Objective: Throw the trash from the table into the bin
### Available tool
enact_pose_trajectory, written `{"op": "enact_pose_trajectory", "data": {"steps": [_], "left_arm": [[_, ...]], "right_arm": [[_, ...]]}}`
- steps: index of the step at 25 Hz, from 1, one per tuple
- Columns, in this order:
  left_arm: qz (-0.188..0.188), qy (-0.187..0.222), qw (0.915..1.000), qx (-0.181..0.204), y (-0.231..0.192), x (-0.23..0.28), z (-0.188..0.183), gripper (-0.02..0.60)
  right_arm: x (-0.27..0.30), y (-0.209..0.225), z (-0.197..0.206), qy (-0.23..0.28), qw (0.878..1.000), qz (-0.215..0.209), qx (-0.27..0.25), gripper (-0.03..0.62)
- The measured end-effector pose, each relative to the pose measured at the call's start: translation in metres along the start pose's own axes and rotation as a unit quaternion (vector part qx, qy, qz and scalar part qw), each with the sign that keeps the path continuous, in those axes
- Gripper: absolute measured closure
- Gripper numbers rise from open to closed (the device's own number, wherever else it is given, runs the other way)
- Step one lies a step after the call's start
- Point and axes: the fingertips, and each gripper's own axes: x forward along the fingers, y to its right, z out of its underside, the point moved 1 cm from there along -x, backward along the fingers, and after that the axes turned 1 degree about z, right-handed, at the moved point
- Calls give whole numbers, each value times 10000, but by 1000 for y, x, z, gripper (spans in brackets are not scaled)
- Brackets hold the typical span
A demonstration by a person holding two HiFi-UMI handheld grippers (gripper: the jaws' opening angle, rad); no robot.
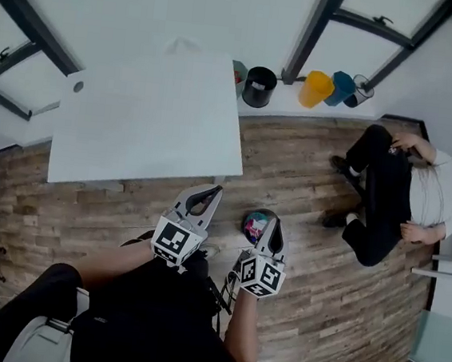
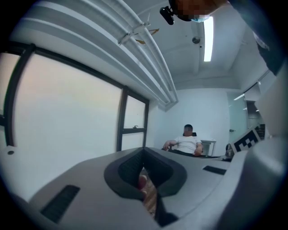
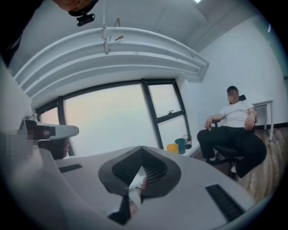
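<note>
On the white table (image 1: 152, 120) no trash shows; a round, many-coloured thing (image 1: 252, 225) sits on the floor just beside the right gripper (image 1: 274, 224), perhaps the bin with the litter inside; that gripper's jaws are pressed together on nothing; the left gripper (image 1: 214, 191) is likewise closed; the throwing looks finished; next comes only a check of the table.
</note>
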Motion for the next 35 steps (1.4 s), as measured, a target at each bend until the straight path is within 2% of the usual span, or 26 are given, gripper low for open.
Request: {"op": "enact_pose_trajectory", "data": {"steps": [3, 7, 12, 19, 23, 25, 29, 33, 35], "left_arm": [[-455, 187, 9988, -58, -35, -30, -11, 584], [-854, 429, 9954, -77, -74, -78, -23, 584], [-1396, 664, 9879, -151, -125, -154, -25, 584], [-2378, 952, 9661, -323, -212, -281, -26, 584], [-2732, 776, 9574, -521, -253, -318, -12, 584], [-2929, 877, 9504, -569, -267, -330, -16, 584], [-3147, 1236, 9403, -380, -281, -349, -36, 584], [-3313, 1175, 9348, -513, -287, -355, -30, 584], [-3326, 1197, 9349, -335, -290, -352, -36, 584]], "right_arm": [[15, -46, -7, 36, 9983, -533, -230, 589], [18, -118, -21, 169, 9923, -1140, -455, 589], [3, -204, -18, 220, 9847, -1648, -518, 589], [-34, -338, 7, 162, 9693, -2294, -871, 589], [-44, -408, 5, 310, 9537, -2775, -1120, 589], [-45, -438, -5, 425, 9424, -3088, -1214, 589], [-41, -476, -18, 533, 9282, -3525, -1070, 589], [-30, -481, -14, 427, 9282, -3547, -1044, 589], [-20, -481, -16, 436, 9273, -3558, -1079, 589]]}}
